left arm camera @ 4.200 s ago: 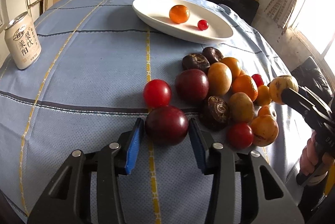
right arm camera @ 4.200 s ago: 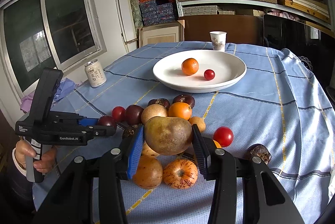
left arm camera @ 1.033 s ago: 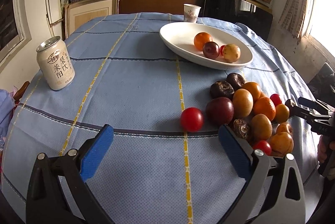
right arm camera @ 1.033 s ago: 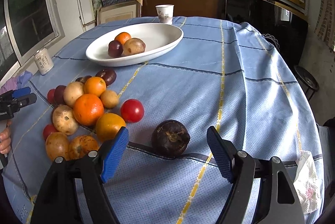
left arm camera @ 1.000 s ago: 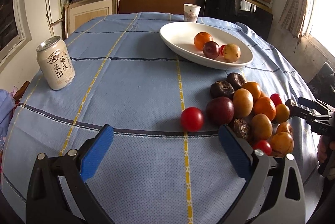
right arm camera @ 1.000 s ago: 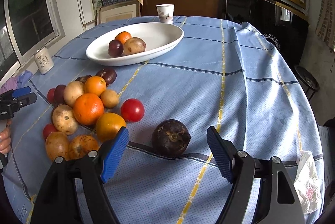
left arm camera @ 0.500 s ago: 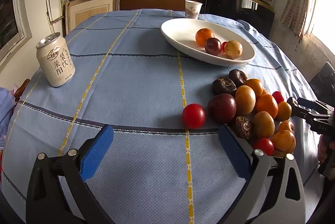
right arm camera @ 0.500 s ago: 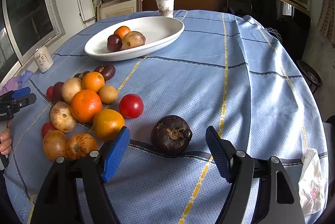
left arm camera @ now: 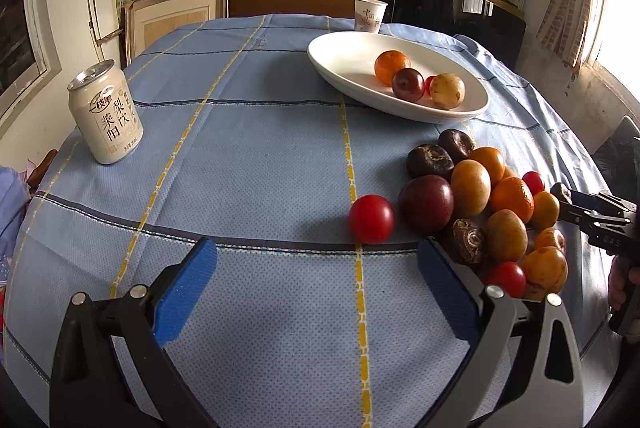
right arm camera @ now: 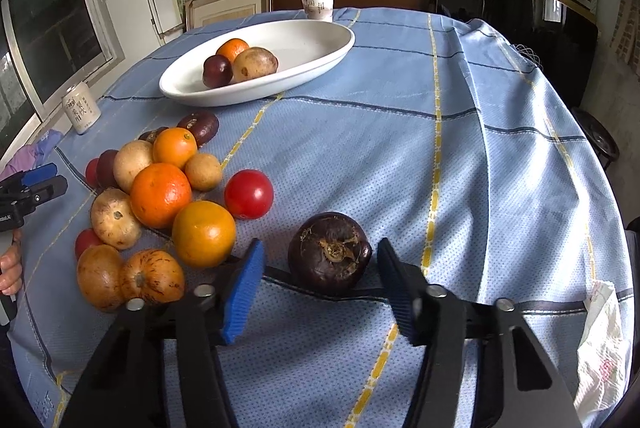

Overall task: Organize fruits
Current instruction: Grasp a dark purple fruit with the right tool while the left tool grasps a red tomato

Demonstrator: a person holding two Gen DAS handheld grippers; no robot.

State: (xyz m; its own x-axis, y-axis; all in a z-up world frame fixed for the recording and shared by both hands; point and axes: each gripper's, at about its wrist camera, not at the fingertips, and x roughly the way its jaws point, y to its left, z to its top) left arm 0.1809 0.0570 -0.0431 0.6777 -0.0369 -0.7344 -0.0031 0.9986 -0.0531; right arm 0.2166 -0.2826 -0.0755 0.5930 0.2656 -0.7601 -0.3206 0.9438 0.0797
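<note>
A dark purple mangosteen (right arm camera: 330,254) lies alone on the blue cloth between the blue pads of my right gripper (right arm camera: 320,262). The jaws are closing, and a gap still shows on each side of the fruit. My left gripper (left arm camera: 316,280) stands wide open over bare cloth, with a red tomato (left arm camera: 371,218) just beyond its tips. A heap of oranges, plums and brown fruits (left arm camera: 480,188) lies to its right. The white oval plate (left arm camera: 344,68) holds an orange, a dark plum, a small red fruit and a yellow-brown fruit.
A pale drink can (left arm camera: 106,112) stands at the left. A paper cup (left arm camera: 370,14) stands behind the plate. A crumpled tissue (right arm camera: 604,340) lies by the table's right edge. Shelves of boxes line the back wall.
The right jaws have narrowed around the mangosteen and the gripper has come slightly closer to it. The left gripper has stayed put. Earlier, a plum and a yellow-brown fruit went onto the plate.
</note>
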